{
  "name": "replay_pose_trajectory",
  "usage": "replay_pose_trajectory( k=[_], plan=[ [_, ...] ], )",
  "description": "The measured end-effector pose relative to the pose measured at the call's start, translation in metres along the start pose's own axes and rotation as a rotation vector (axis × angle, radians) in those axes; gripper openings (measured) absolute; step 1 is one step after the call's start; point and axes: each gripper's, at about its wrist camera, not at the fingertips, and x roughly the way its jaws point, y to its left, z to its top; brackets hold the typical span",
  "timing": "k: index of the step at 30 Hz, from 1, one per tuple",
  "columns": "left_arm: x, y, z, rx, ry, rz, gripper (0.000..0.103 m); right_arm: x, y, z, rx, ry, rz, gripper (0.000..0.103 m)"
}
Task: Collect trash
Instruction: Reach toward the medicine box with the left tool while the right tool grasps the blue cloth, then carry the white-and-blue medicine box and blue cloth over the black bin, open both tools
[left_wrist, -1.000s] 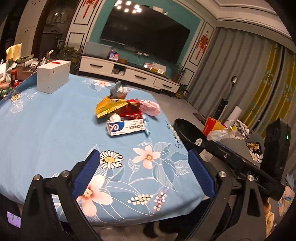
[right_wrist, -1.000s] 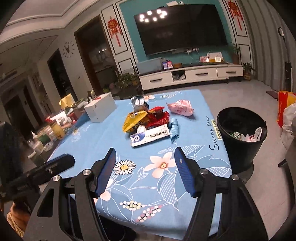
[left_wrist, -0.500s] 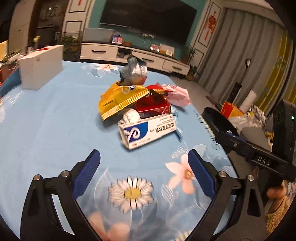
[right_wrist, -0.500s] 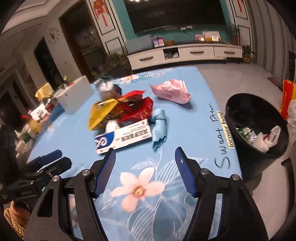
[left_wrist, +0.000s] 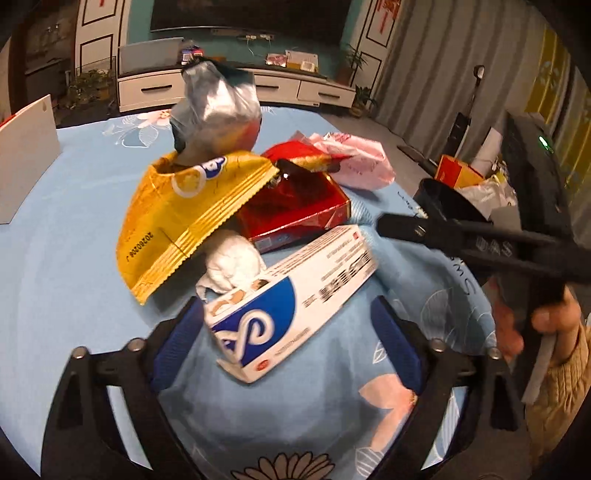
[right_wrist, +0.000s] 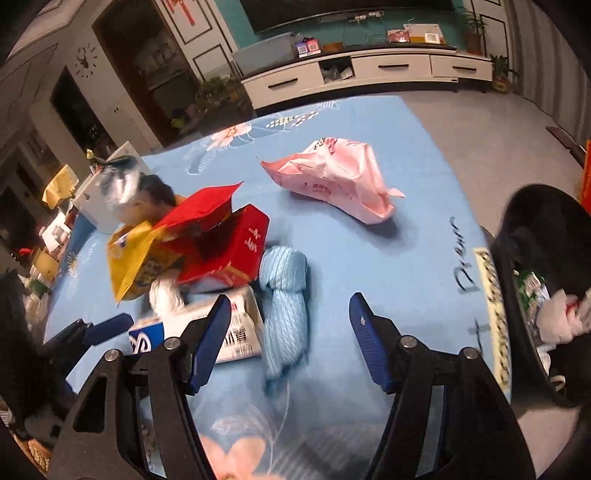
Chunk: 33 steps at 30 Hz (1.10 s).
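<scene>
A light blue cloth (left_wrist: 66, 266) printed with white daisies and pink flowers is covering the bench. On it, a yellow snack bag (left_wrist: 184, 218) is showing a blue-and-white logo, a red carton (left_wrist: 295, 206) is gleaming glossy beside it, and a white box (left_wrist: 291, 295) is carrying a blue swirl. A pale pink wrapper (right_wrist: 332, 181) is bearing red print; a light blue rolled cloth (right_wrist: 284, 295) is matching the cover. The bin (right_wrist: 535, 229) is looking black.
</scene>
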Motion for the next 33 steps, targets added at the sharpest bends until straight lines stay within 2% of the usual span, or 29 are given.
replay_pose_trajectory(
  k=[2,4,7,9,12,15,16,18,19,20,21,22,27,30,33],
  plan=[
    [0.004,0.002,0.0,-0.004,0.011,-0.012,0.067,0.01,0.0,0.005,-0.017,0.011,0.001,0.063],
    [0.006,0.002,-0.001,0.01,0.024,-0.01,0.058,0.02,0.0,0.01,-0.022,0.036,0.002,0.059],
    [0.005,0.001,-0.002,0.029,0.03,-0.027,0.057,0.03,0.002,0.012,-0.041,0.061,-0.002,0.047],
    [0.005,-0.001,-0.003,0.038,0.035,-0.055,0.056,0.033,0.004,0.011,-0.055,0.069,0.001,0.032],
    [0.004,-0.01,-0.007,0.076,0.047,-0.065,0.052,0.03,0.008,0.008,-0.065,0.059,-0.02,0.026],
    [0.003,-0.014,-0.012,0.071,0.06,-0.099,0.014,0.024,0.005,0.002,-0.039,0.046,-0.029,0.023],
    [0.002,-0.014,-0.014,0.059,0.063,-0.127,0.009,0.021,0.002,0.001,-0.026,0.042,-0.026,0.023],
    [-0.001,-0.018,-0.019,0.06,0.059,-0.122,0.009,0.015,-0.002,-0.001,-0.01,0.028,-0.04,0.023],
    [-0.004,-0.021,-0.022,0.069,0.051,-0.113,0.018,0.011,-0.006,-0.002,0.004,0.019,-0.04,0.023],
    [-0.007,-0.024,-0.024,0.079,0.039,-0.099,0.062,0.006,-0.008,-0.002,0.011,0.01,-0.043,0.023],
    [-0.009,-0.025,-0.025,0.083,0.036,-0.092,0.088,-0.003,-0.012,-0.003,0.021,-0.011,-0.048,0.023],
    [-0.011,-0.027,-0.025,0.09,0.026,-0.084,0.098,-0.011,-0.017,-0.003,0.034,-0.031,-0.046,0.023],
    [-0.005,-0.054,-0.016,0.198,0.023,-0.057,0.092,-0.049,-0.028,-0.011,0.074,-0.094,-0.014,0.023],
    [0.013,-0.066,-0.013,0.248,0.065,-0.025,0.078,-0.069,-0.032,-0.018,0.094,-0.121,0.005,0.023],
    [0.031,-0.069,-0.017,0.272,0.119,0.029,0.055,-0.084,-0.04,-0.027,0.124,-0.137,0.021,0.023]
  ],
)
